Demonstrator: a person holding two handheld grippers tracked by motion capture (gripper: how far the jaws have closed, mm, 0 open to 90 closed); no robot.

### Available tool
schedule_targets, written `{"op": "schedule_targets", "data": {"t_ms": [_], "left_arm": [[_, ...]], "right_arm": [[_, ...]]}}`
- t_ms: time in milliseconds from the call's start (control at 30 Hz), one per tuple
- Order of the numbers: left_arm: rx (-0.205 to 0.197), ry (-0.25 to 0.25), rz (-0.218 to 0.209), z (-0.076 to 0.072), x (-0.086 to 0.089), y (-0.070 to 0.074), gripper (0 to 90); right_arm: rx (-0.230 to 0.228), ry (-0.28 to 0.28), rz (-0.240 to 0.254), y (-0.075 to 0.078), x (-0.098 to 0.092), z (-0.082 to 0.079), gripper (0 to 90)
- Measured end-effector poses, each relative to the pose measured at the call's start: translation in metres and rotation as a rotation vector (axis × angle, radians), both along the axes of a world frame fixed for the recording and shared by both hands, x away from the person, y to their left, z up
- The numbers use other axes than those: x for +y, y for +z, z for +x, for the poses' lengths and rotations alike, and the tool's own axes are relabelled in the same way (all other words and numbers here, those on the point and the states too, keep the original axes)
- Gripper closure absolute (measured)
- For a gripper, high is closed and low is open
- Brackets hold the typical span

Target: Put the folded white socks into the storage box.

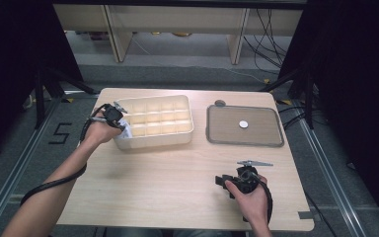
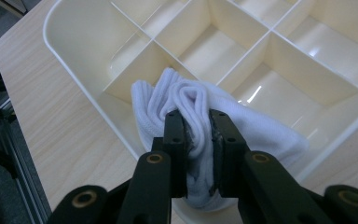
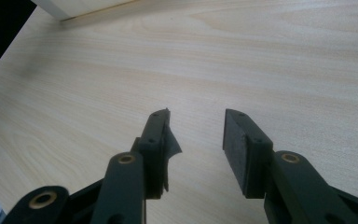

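Clamping the white sock, left claw should lower it fully into the organiser's near-left cell w/o snagging dividers; right claw idles apart over worktop.

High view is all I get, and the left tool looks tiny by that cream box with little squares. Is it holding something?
Observer: Yes. The left tool is shut on a white bunched-up fabric sock.
Operator: Is the sock in the box yet?
Observer: It hangs over the near corner compartment of the cream plastic divided box, against its rim.
Operator: And the other tool?
Observer: The right tool is open, with bare light wooden table between its jaws.
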State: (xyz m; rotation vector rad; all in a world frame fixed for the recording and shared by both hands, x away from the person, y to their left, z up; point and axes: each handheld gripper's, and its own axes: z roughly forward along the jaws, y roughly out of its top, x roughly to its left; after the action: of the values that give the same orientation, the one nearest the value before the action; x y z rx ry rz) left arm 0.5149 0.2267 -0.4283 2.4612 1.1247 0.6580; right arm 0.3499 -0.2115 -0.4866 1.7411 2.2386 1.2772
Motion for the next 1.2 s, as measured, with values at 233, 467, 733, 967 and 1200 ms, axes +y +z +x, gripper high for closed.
{"op": "schedule_targets", "data": {"t_ms": [233, 467, 733, 967, 1200], "left_arm": [[0.022, -0.019, 0.024, -0.001, -0.003, -0.003, 77.9], [0.065, -0.010, -0.002, 0.004, 0.000, -0.003, 77.9], [0.105, -0.012, 0.002, 0.006, -0.001, -0.005, 78.0], [0.127, -0.010, 0.003, 0.008, -0.001, -0.005, 78.1], [0.150, -0.003, 0.003, 0.010, -0.002, -0.007, 78.1]], "right_arm": [[0.003, -0.001, 0.001, 0.000, 0.000, 0.000, 61.8], [-0.008, 0.000, -0.009, 0.000, 0.001, 0.001, 61.8], [0.002, -0.008, -0.002, 0.001, 0.000, 0.000, 61.7], [0.000, -0.010, -0.011, 0.001, -0.001, 0.000, 61.7], [-0.003, -0.007, -0.013, -0.001, 0.000, 0.000, 61.8]]}}
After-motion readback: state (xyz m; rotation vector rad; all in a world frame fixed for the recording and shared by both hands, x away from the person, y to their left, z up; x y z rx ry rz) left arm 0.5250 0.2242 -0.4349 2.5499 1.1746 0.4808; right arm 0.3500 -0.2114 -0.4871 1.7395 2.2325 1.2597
